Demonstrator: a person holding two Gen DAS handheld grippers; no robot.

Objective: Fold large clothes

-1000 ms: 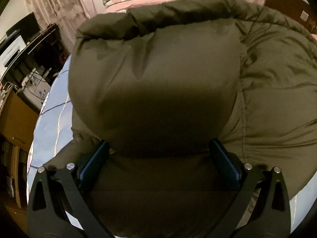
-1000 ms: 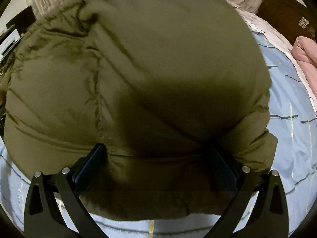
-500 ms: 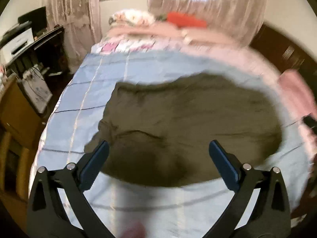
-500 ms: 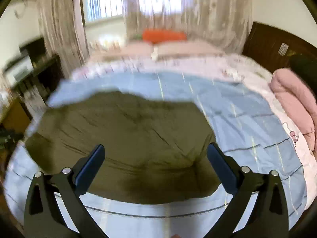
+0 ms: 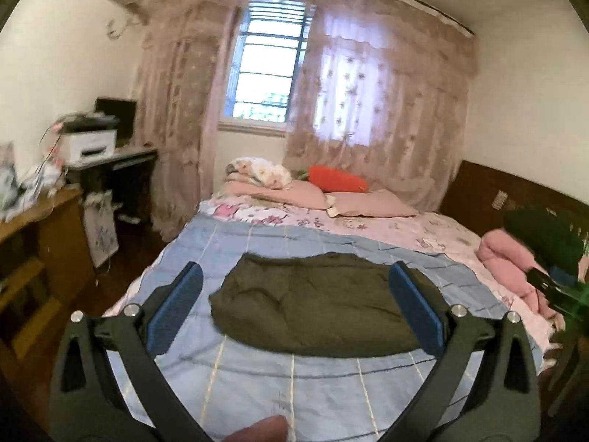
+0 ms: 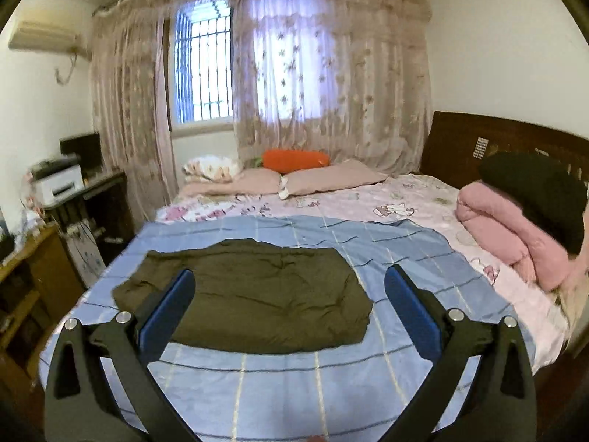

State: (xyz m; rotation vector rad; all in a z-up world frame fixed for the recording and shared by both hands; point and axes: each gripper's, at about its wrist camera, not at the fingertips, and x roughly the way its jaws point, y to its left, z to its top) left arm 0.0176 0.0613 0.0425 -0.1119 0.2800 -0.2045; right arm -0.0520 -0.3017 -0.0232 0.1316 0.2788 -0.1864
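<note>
Bedroom with pink lace curtains [image 6: 331,84] and a barred window [image 5: 267,73]: one olive-green jacket [image 6: 250,294] lies folded on the blue checked sheet [image 6: 331,386] of the bed. A second ago the jacket filled both views, bunched against the fingers; both grippers have since pulled back and risen. Two pink pillows [image 6: 331,178] and one orange carrot cushion [image 6: 294,158] sit at the far side. The left gripper [image 5: 294,309] and right gripper [image 6: 289,309] each stand spread wide, holding and touching nothing.
</note>
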